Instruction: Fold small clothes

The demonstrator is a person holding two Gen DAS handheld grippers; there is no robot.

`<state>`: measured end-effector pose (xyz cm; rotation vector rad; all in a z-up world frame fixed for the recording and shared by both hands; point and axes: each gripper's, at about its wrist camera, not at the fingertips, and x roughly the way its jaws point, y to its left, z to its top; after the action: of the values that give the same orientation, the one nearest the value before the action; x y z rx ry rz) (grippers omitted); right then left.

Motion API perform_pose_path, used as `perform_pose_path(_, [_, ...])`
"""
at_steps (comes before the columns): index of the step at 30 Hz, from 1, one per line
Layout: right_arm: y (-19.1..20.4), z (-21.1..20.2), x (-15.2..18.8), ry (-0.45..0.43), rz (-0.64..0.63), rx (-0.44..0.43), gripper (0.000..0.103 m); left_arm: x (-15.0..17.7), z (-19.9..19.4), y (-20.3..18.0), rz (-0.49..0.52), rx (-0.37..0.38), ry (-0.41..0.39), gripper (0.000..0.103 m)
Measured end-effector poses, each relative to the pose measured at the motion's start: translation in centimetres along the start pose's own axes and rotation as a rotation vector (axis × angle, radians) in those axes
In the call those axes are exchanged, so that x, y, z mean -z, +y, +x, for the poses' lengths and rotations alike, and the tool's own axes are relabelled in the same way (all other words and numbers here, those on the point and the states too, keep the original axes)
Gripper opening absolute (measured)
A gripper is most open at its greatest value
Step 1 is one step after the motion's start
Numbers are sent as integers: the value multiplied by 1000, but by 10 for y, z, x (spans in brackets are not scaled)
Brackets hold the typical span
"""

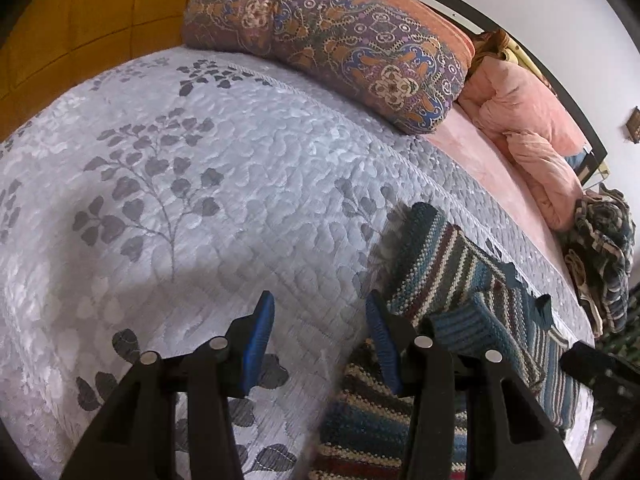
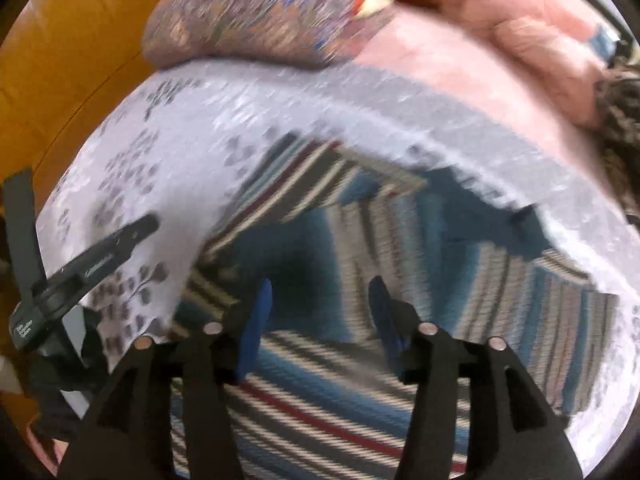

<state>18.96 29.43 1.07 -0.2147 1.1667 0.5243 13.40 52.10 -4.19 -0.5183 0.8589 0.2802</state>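
Two grippers hung over a grey leaf-patterned quilt (image 1: 208,208), both with their blue-padded jaws spread apart and holding nothing. A striped knit sweater (image 1: 448,280) lay on the quilt; the left gripper (image 1: 320,344) hovered at its left edge, mostly above bare quilt, while the right gripper (image 2: 318,320) hovered directly above the knit, in a blurred view. A paisley pillow (image 1: 340,36) and pink bedding (image 1: 532,132) lay beyond.

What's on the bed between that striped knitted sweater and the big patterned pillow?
Nothing: in the left wrist view only bare grey leaf-print bedspread lies between the striped sweater and the patterned pillow.
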Motion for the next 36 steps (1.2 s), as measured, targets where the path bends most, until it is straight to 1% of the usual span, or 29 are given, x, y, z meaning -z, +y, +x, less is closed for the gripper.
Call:
perform_pose_path(2, [16,20,1,53,-31,-12,52,-2,-3,1,5,-10,-10,48])
perform_pose_path(3, [26,34,3,82,-65,-6,53,-2,-3,2,4,-12,-13,48])
perform_pose_path(4, [32,39,4,95,-79,1,54,-3,-4,3,0,-14,-15,48])
perform_pose_path(6, [42,56,7,119,-101,26,62,-4,-4,5,-9,-11,-13,49])
perform_pose_path(7, [45,66,8,137,-113,56,64,-4,-3,6,-12,-9,-10,49])
perform_pose_path(9, [45,77,12,155,-132,104,64,-4,-2,5,-11,-7,-7,49])
perform_pose_path(12, [46,86,16,156,-161,138,63,-3,-2,4,-8,1,-5,49])
perform_pose_path(13, [46,87,17,152,-173,152,60,-3,-1,3,-7,4,-3,49])
perform_pose_path(14, [47,88,18,145,-186,167,55,-2,-1,2,-6,9,-1,49])
perform_pose_path(15, [48,89,17,139,-191,180,43,-2,-1,2,-4,13,0,49])
perform_pose_path(16, [46,88,17,130,-191,197,36,-2,-1,1,-1,14,0,49])
perform_pose_path(17, [41,85,16,124,-178,206,22,-2,-1,0,2,12,-2,49])
perform_pose_path(18, [33,81,13,121,-144,177,19,-1,-1,-1,7,11,-5,49])
perform_pose_path(20, [20,72,11,109,-86,113,16,-1,-1,-3,11,20,-7,49])
perform_pose_path(23, [-17,46,7,75,63,-63,16,0,-1,-8,28,35,-12,49])
perform_pose_path(25, [-41,29,5,43,149,-144,16,1,-1,-14,48,53,-16,49])
perform_pose_path(26, [-50,23,3,29,176,-156,16,2,-1,-18,59,64,-20,49])
perform_pose_path(27, [-69,11,4,0,231,-178,16,3,-1,-22,74,77,-21,49])
perform_pose_path(29, [-93,-3,6,-33,303,-208,16,6,-2,-31,104,100,-25,49])
perform_pose_path(30, [-111,-12,9,-54,348,-213,16,9,-2,-38,127,114,-27,49])
perform_pose_path(33, [-152,-32,19,-103,429,-176,16,13,0,-51,171,136,-23,49])
perform_pose_path(36, [-195,-41,37,-110,538,-161,16,19,4,-61,203,157,-14,49])
